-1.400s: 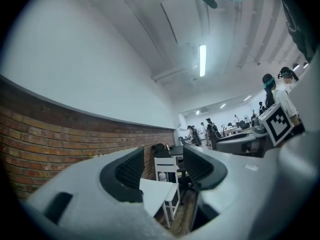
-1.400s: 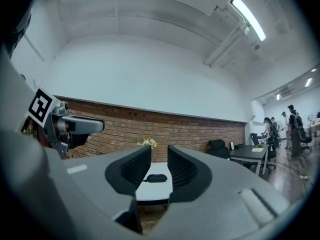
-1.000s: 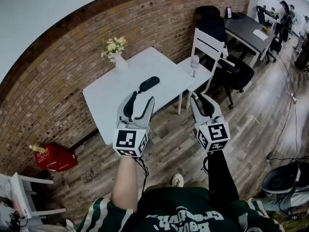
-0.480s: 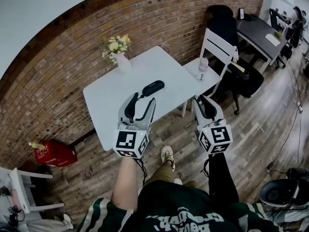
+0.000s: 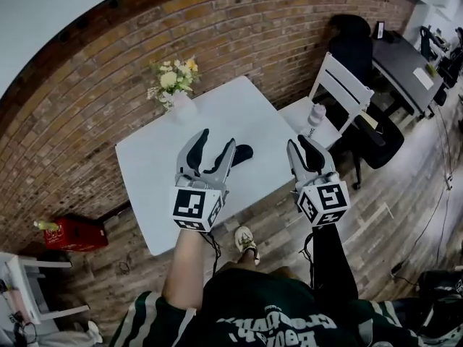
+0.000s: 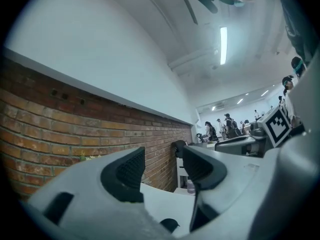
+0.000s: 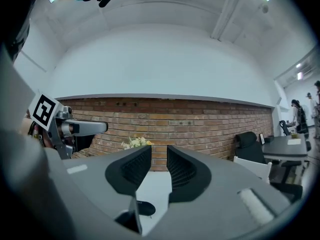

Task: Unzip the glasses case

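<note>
The black glasses case [image 5: 243, 152] lies zipped shut on the white table [image 5: 148, 165], partly hidden behind my left gripper's right jaw. My left gripper [image 5: 212, 144] hangs open over the near half of the table, just short of the case, with nothing between its jaws. In the left gripper view the case [image 6: 170, 225] peeks out low between the jaws of the left gripper [image 6: 162, 165]. My right gripper [image 5: 304, 147] is held at the table's right edge, its jaws a narrow gap apart and empty. The right gripper view shows the case [image 7: 146, 208] below and left of the right gripper [image 7: 159, 167].
A white vase of flowers [image 5: 173, 85] stands at the table's far left. A white chair [image 5: 340, 85] with a bottle [image 5: 316, 114] on its seat stands right of the table. Brick wall behind. Red crate [image 5: 69, 233] on the floor, left. A black office chair [image 5: 380, 139] and dark desk [image 5: 409, 63] stand far right.
The person has stepped up to the table. Both grippers have travelled forward from over the floor to over the table's near side. The case is now half hidden behind the left gripper.
</note>
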Demonstrator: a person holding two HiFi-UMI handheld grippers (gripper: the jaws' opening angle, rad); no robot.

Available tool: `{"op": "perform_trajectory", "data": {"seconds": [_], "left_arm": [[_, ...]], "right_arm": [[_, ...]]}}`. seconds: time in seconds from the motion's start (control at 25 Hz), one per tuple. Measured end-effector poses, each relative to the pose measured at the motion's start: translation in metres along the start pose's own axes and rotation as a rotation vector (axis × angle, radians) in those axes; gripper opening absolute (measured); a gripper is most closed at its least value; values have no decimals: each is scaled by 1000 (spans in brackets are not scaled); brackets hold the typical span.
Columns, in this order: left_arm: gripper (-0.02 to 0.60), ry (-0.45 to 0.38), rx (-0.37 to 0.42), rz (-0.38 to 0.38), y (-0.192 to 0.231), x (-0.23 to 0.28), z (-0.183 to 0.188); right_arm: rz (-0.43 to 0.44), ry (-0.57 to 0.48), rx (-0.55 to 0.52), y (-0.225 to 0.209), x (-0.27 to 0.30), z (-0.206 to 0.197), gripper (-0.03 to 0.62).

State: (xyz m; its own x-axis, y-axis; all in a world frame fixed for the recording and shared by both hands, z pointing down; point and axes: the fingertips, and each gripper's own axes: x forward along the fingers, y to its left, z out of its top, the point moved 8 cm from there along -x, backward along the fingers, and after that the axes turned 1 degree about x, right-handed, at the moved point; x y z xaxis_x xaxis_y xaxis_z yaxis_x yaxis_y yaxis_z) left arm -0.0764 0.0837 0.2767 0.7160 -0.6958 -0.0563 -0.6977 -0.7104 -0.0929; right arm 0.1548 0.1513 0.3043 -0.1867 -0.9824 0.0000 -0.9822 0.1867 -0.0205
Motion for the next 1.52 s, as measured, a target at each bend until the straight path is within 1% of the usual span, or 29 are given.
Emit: {"op": "perform_trajectory", "data": {"seconds": [0.24,0.4,0.56,0.8,0.96,1.16,1.4,1.52], "left_arm": [[238,17,17,24,53,51,-5],[233,17,25,38,77,67,-6],[230,14,34,53,92,76,-7],[229,31,38,101,110,77,-12],[224,51,34,144,119,80,-20],[218,93,26,209,122,91,-31],[213,131,10,279,120,103,-43],[210,159,7,295,115,108,-51]], "right_arm": [[47,0,10,-15,83,1,109],[83,-7,8,-14,122,3,109],[122,-17,0,-12,147,6,109],[191,-13,9,-6,181,5,109],[260,-1,1,-1,203,0,109],[353,20,-2,-6,233,-6,109],[442,36,15,-16,265,-11,109],[472,58,24,-20,273,-19,109]]}}
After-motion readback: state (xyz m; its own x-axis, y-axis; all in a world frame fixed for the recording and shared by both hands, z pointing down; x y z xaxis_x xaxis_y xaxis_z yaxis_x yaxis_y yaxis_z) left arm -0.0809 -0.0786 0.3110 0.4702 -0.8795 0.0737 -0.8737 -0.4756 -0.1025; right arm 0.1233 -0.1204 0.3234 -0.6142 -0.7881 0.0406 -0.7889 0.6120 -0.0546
